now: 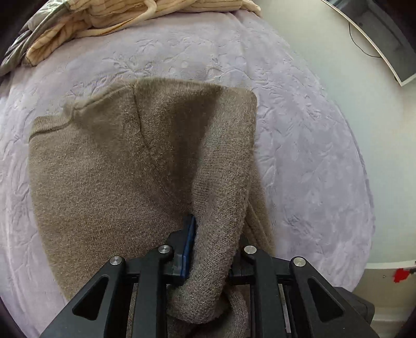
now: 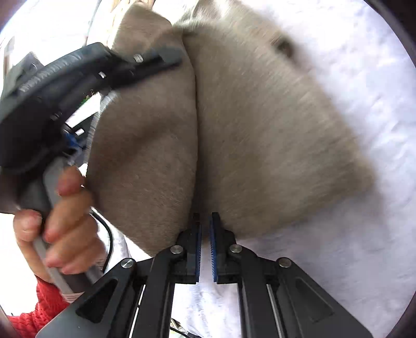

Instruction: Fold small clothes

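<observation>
Nearest, our left gripper [image 1: 208,244] is clamped on a bunched fold of the tan knit sweater [image 1: 109,182]; our right gripper [image 2: 205,247] stands nearly closed, its narrow gap empty. Beyond, the sweater lies half folded on the lavender bedspread [image 1: 299,130]. Farthest, cream bedding [image 1: 104,20]. We judge that the thick bunch could slip or drag the flat layer askew.

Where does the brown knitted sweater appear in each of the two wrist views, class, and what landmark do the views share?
Left wrist view: the brown sweater fills the centre and left, one fold pinched in the left gripper.
Right wrist view: it fills the centre and upper middle, blurred, ahead of the right gripper.
Shared landmark: the pale embossed bedspread under it.
</observation>
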### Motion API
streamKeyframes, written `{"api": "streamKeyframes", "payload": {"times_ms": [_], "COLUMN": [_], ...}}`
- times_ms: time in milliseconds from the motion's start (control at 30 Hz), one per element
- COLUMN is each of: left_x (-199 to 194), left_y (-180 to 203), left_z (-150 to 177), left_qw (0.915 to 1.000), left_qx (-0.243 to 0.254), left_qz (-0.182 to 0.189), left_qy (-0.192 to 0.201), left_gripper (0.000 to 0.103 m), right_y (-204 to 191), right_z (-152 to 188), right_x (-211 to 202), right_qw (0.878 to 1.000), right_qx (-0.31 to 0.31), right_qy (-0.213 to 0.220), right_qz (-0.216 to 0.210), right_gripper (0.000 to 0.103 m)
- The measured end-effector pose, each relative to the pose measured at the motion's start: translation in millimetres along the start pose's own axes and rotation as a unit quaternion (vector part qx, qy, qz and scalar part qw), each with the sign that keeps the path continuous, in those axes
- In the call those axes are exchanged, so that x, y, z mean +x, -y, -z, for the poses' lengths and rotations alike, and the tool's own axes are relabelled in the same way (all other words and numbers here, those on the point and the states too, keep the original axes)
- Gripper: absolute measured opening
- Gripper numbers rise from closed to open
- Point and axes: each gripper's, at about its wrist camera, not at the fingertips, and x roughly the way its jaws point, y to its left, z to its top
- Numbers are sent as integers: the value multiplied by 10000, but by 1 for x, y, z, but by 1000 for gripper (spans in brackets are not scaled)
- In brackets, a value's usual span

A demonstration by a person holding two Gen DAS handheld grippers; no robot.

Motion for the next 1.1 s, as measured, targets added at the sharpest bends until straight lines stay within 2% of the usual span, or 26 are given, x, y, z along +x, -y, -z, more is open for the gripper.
{"api": "streamKeyframes", "payload": {"times_ms": [100, 233, 300, 333, 367, 400, 467, 533, 567, 633, 733, 900, 933, 1000, 1033, 1100], "left_x": [-13, -42, -56, -61, -64, -68, -78, -79, -76, -76, -61, -59, -57, -47, -41, -41], "left_y": [15, 14, 5, -1, -6, -10, -22, -37, -44, -59, -79, -119, -126, -145, -153, -164], "left_z": [0, 2, 4, 6, 8, 10, 15, 16, 17, 22, 26, 34, 34, 33, 33, 34], "left_qw": [9988, 9976, 9974, 9976, 9978, 9977, 9960, 9965, 9966, 9961, 9946, 9877, 9857, 9826, 9811, 9786], "left_qx": [424, 483, 374, 289, 216, 141, 44, -78, -169, -296, -563, -1138, -1238, -1446, -1568, -1835], "left_qz": [-199, 62, 63, 28, -40, -148, -317, -392, -421, -545, -776, -970, -1046, -1137, -1122, -921], "left_qy": [125, 482, 616, 635, 621, 641, 838, 735, 691, 636, 386, 467, 451, 259, 146, 163], "left_gripper": [21, 21, 21, 23, 46, 74, 78, 85, 91, 93, 93, 93, 93, 93, 93, 92], "right_y": [8, 27, 37, 41, 39, 44, 48, 50, 54, 57, 35, 0, -7, -16, -26, -53], "right_z": [-1, -13, -20, -22, -19, -22, -21, -26, -28, -35, -56, -84, -90, -97, -103, -111], "right_x": [-18, -44, -55, -58, -62, -66, -69, -70, -71, -82, -61, -42, -40, -36, -32, -31], "right_qw": [9998, 9964, 9915, 9882, 9837, 9784, 9670, 9598, 9601, 9675, 9802, 9958, 9978, 9994, 9986, 9938], "right_qx": [72, 467, 740, 868, 996, 1128, 1397, 1555, 1541, 1359, 977, 233, 64, -254, -440, -941], "right_qy": [198, 534, 677, 743, 823, 903, 1033, 1079, 1033, 877, 661, 344, 298, 226, 186, 305], "right_qz": [-58, -460, -834, -1019, -1248, -1480, -1863, -2075, -2093, -1944, -1590, -812, -592, -66, 245, 502], "right_gripper": [7, 14, 30, 51, 60, 60, 60, 61, 61, 64, 64, 64, 60, 21, 14, 14]}}
